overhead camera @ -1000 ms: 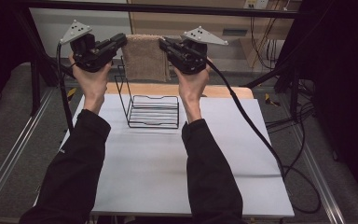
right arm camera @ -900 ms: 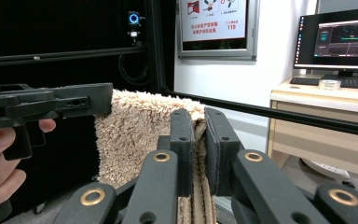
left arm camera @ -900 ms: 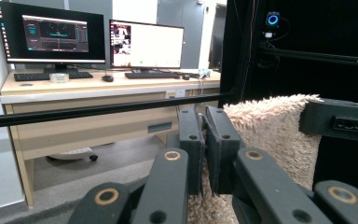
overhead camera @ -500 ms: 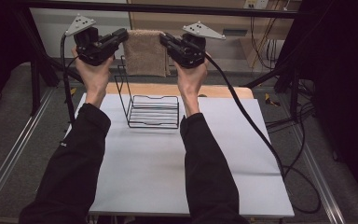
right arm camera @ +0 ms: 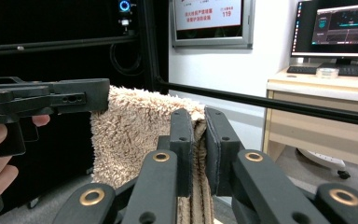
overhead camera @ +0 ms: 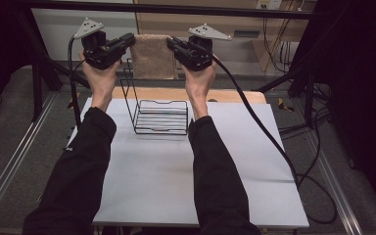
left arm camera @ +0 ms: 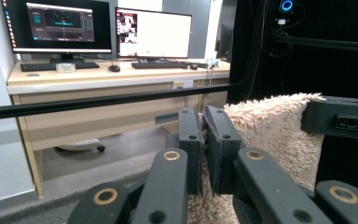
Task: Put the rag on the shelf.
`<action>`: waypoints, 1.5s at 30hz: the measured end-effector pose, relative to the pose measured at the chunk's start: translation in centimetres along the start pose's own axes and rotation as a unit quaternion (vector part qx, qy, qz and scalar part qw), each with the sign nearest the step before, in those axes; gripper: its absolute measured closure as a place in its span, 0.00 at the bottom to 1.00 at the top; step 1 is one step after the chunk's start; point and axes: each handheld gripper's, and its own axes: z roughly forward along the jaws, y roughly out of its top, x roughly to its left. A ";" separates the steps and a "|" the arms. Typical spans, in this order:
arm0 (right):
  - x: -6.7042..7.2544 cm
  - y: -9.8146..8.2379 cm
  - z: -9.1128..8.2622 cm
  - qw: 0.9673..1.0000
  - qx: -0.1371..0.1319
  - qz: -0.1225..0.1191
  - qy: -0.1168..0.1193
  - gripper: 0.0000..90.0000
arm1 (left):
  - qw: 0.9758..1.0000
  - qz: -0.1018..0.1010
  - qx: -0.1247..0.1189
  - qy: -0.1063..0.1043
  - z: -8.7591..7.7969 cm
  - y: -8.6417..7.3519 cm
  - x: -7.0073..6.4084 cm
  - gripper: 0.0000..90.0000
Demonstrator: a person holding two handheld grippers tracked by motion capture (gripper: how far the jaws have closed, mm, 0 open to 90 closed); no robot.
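Both forearms stretched up the frame's middle. Left gripper [overhead camera: 129, 40] and right gripper [overhead camera: 172, 43] raised near the top edge, each clamped on an upper corner of the fluffy beige towel [overhead camera: 152, 58], hung above the wire rack [overhead camera: 160, 116].

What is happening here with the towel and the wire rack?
A person holds a beige fluffy towel stretched in the air between two tongs. The left tongs are shut on one top corner and the right tongs are shut on the other, so the towel hangs down flat between them. It hangs above the far side of a black wire rack that stands on the white table. The towel is not yet on the rack.
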 end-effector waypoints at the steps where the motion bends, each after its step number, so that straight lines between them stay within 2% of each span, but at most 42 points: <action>1: 0.0 -0.2 0.0 1.000 0.002 -0.002 0.000 0.92 | 1.000 0.000 0.001 0.000 0.0 -0.2 0.0 0.94; 8: 0.4 -1.6 -0.2 1.000 0.017 -0.002 0.004 0.92 | 1.000 -0.001 0.014 -0.006 -0.4 -1.4 0.2 0.94; 18: 0.5 -3.3 -0.9 1.000 0.022 0.005 0.009 0.92 | 1.000 0.005 0.024 -0.019 -1.4 -2.7 -0.4 0.94; 41: 1.2 -4.2 -2.3 0.999 0.040 -0.010 0.015 0.91 | 0.999 0.010 0.036 -0.033 -2.9 -4.2 -1.4 0.94; 45: 1.4 -4.3 -2.6 0.999 0.047 -0.021 0.019 0.91 | 0.999 0.011 0.039 -0.036 -3.3 -4.4 -1.5 0.94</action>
